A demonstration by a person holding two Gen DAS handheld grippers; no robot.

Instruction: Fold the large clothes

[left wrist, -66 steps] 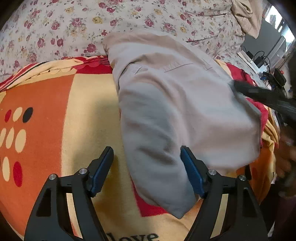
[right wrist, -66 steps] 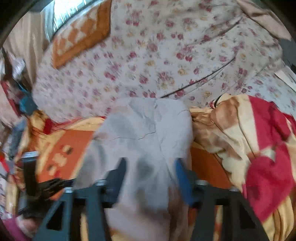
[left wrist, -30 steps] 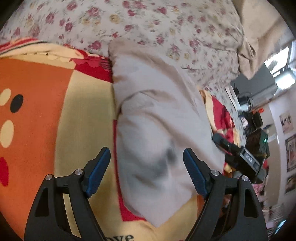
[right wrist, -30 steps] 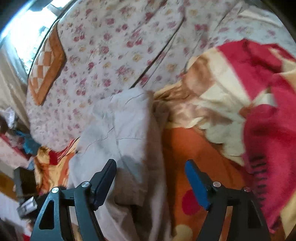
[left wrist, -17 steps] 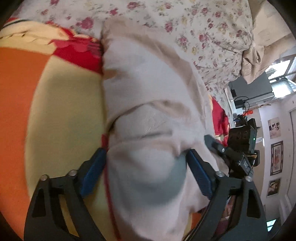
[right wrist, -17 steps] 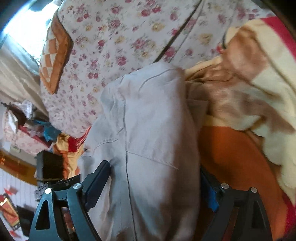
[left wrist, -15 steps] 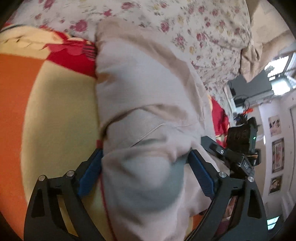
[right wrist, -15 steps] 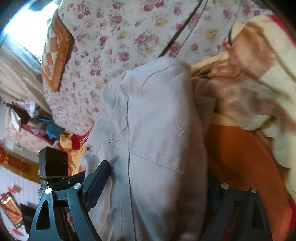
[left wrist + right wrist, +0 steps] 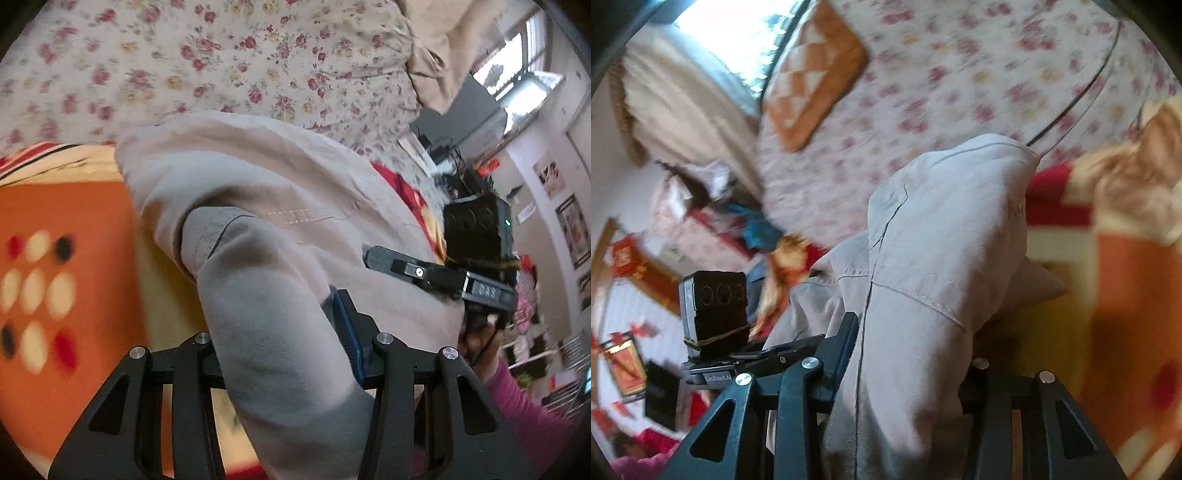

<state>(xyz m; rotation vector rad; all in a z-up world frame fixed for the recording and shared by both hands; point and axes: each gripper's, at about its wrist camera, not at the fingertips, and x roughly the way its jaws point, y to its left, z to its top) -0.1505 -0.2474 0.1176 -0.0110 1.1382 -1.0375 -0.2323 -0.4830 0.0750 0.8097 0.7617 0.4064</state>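
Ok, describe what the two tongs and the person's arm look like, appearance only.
Both the left tongs and right tongs are black open-frame linkages with triangular cutouts, silver round pivot bolts and blue ribbed fingertip pads. Seen from the left wrist, the right unit carries a black camera box with a small green light and pale lettering on its body. The person's sleeve is pink.

Garment (image 9: 280, 229) on blanket (image 9: 66, 295), btwn grippers
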